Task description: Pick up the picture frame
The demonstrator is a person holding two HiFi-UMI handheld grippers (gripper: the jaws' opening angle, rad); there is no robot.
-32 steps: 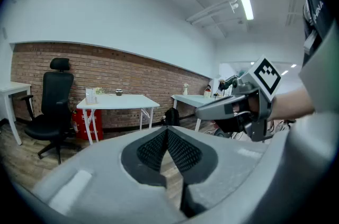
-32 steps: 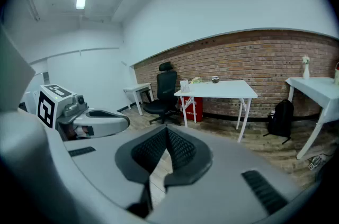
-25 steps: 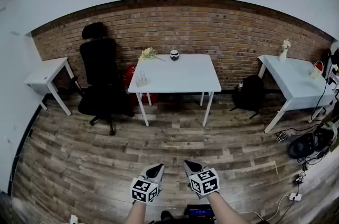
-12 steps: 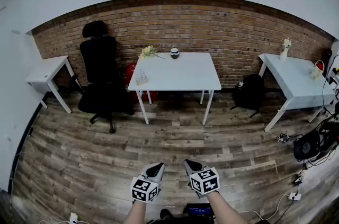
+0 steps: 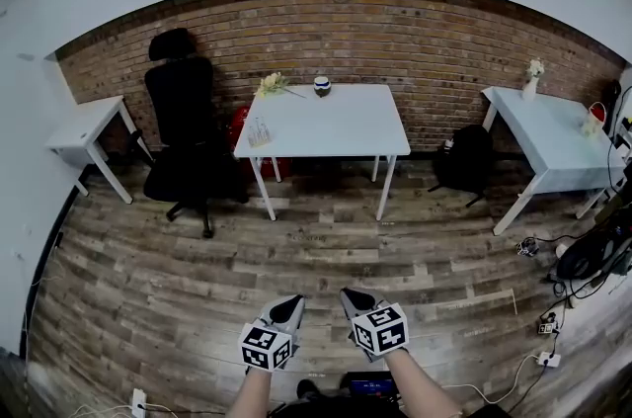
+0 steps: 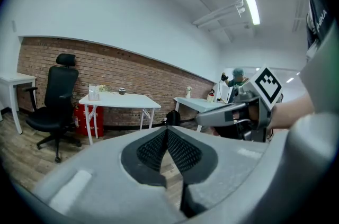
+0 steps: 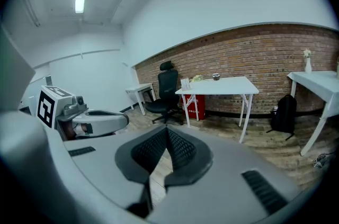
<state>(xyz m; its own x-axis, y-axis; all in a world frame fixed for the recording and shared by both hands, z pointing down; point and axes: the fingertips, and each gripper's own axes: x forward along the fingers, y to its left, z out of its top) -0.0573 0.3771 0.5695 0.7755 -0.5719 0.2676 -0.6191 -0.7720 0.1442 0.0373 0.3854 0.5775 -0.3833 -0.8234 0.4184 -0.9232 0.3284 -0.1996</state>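
A small clear picture frame [image 5: 260,131] stands near the left edge of the white table [image 5: 336,125] by the brick wall, far ahead of me. It also shows in the left gripper view as the frame [image 6: 94,92] and in the right gripper view as the frame [image 7: 185,83]. My left gripper [image 5: 286,312] and right gripper [image 5: 354,302] hang side by side low over the wooden floor, well short of the table. Both are shut with nothing between their pads; the left gripper [image 6: 167,130] and the right gripper [image 7: 167,130] show their tips touching.
A black office chair [image 5: 186,134] stands left of the table, with a small white table [image 5: 84,131] beyond it. Flowers [image 5: 274,85] and a small jar [image 5: 322,86] sit at the table's back. A black backpack [image 5: 464,164], another white table [image 5: 558,144] and floor cables [image 5: 553,307] are right.
The head view has shifted slightly, so the table sits a little higher in the picture. Both grippers stay side by side and shut.
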